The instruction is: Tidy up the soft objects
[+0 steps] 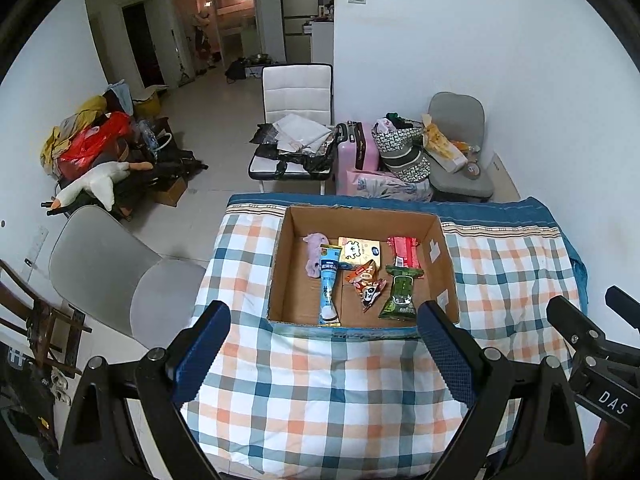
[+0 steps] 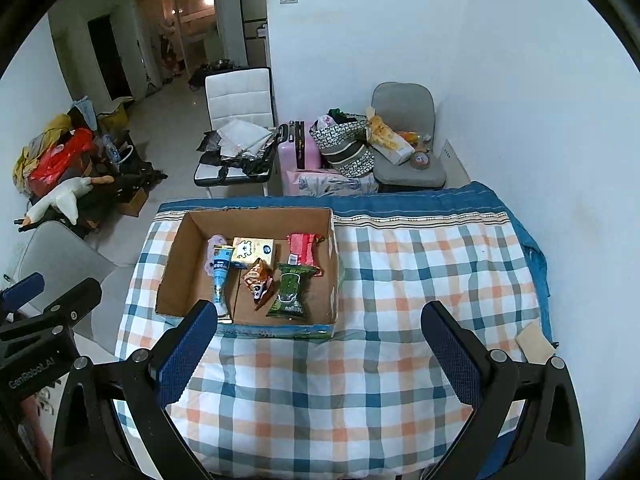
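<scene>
A cardboard box [image 1: 444,264] [image 2: 180,256] stands on the checked cloth. It holds a purple soft toy [image 1: 314,254], a blue tube [image 1: 330,292] [image 2: 221,280], a yellow tissue pack [image 1: 360,252] [image 2: 254,252], a red packet [image 1: 406,252] [image 2: 302,250], an orange snack bag [image 1: 366,284] [image 2: 258,282] and a green snack bag [image 1: 400,292] [image 2: 289,292]. My left gripper [image 1: 324,352] is open and empty, above the cloth just in front of the box. My right gripper [image 2: 320,352] is open and empty, in front of the box's right corner.
The checked cloth [image 1: 328,400] [image 2: 420,280] covers the table, a white wall on the right. A grey chair [image 1: 120,276] stands left of the table. Beyond are a white chair [image 1: 296,120], a pink suitcase [image 1: 358,152], bags and a clutter pile [image 1: 96,148].
</scene>
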Action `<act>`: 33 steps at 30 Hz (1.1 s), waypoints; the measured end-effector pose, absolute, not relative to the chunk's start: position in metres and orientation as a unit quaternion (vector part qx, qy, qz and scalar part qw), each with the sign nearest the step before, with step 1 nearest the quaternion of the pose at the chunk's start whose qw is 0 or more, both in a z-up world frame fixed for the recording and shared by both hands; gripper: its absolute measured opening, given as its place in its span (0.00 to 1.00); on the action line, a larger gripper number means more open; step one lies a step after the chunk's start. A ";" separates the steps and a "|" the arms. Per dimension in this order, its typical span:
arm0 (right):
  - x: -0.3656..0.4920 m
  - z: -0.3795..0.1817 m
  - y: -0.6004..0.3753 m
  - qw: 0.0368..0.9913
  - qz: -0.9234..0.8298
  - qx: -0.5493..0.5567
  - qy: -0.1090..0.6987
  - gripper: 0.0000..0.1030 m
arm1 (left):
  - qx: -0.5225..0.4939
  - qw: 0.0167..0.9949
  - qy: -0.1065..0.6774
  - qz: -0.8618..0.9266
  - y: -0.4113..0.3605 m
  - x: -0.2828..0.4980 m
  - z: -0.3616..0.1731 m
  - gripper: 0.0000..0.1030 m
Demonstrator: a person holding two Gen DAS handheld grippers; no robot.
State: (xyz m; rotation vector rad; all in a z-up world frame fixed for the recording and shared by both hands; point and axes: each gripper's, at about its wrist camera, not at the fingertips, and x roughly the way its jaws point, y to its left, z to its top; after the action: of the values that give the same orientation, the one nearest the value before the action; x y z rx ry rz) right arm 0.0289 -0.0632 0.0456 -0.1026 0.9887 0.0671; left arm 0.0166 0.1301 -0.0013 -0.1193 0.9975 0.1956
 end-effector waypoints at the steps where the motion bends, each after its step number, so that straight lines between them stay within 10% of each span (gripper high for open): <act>1: 0.029 0.046 -0.063 0.879 0.032 -0.049 0.474 1.00 | -0.058 0.872 0.477 0.094 0.130 0.016 -0.001 0.93; 33: 0.028 0.047 -0.065 0.882 0.025 -0.050 0.469 1.00 | -0.062 0.870 0.479 0.100 0.126 0.009 -0.004 0.93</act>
State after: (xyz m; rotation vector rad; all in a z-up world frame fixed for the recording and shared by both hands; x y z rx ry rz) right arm 0.0281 -0.0654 0.0468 -0.1041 0.9761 0.0515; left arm 0.0086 0.1261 -0.0039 -0.1302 1.0008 0.2096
